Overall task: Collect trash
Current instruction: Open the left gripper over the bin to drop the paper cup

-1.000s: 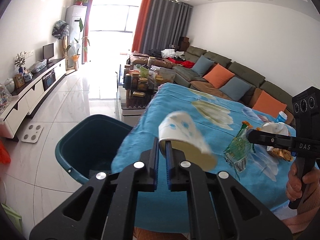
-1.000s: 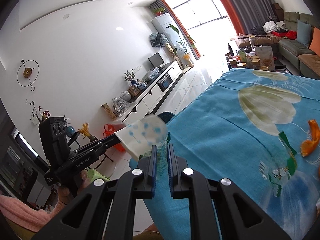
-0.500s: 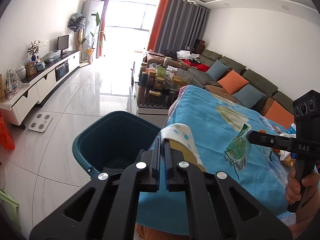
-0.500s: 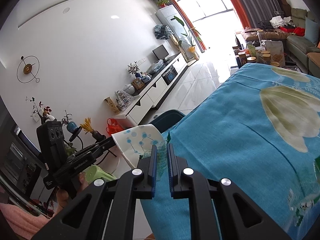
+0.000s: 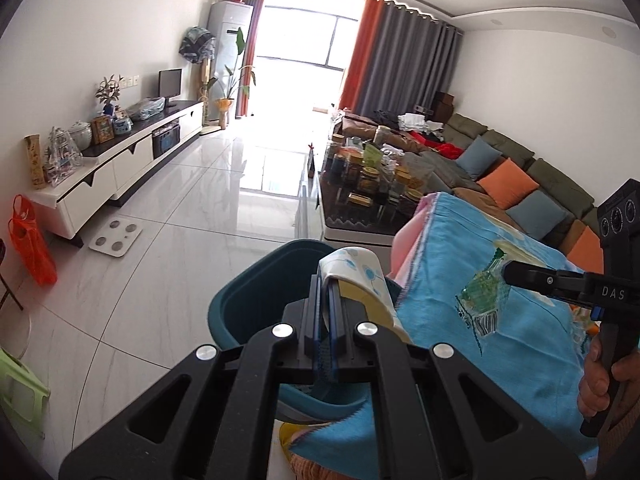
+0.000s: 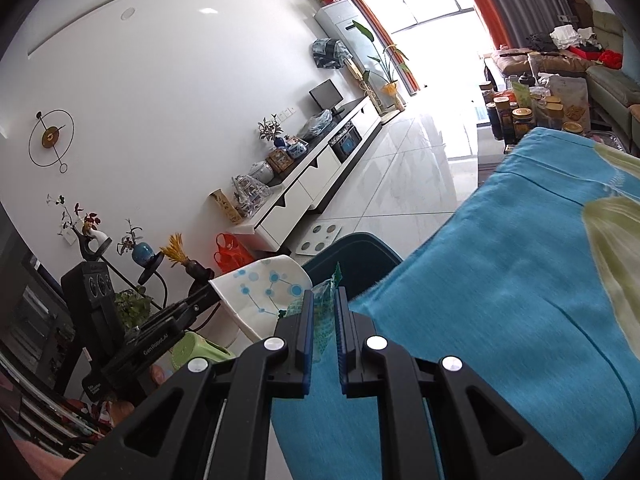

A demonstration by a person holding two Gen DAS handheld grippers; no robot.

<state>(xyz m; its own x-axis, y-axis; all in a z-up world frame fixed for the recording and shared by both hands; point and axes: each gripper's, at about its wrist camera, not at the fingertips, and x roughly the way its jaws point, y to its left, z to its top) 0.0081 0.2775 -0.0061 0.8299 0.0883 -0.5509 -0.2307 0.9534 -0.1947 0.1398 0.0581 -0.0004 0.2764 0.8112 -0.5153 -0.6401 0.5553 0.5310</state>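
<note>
My left gripper [image 5: 327,284] is shut on the rim of a squashed white paper cup [image 5: 360,280] with blue dots, held over the near edge of the dark teal trash bin [image 5: 256,300]. In the right wrist view the same cup [image 6: 264,288] shows at the left, on the left gripper's tip. My right gripper [image 6: 323,300] is shut on a clear green-printed plastic wrapper [image 6: 322,312], close to the bin [image 6: 360,256]. From the left wrist view the wrapper [image 5: 482,300] hangs from the right gripper [image 5: 506,272] above the blue tablecloth [image 5: 500,320].
The bin stands on the white tiled floor [image 5: 192,240] beside the cloth-covered table [image 6: 500,320]. Beyond are a glass coffee table with jars [image 5: 368,184], a sofa with cushions [image 5: 520,184], a white TV cabinet [image 5: 120,164], a bathroom scale [image 5: 115,237], an orange bag [image 5: 32,240] and a green stool [image 5: 20,392].
Both grippers have swung left from over the table toward the bin, carrying the cup and the wrapper. The bin now sits closer and more central in both views.
</note>
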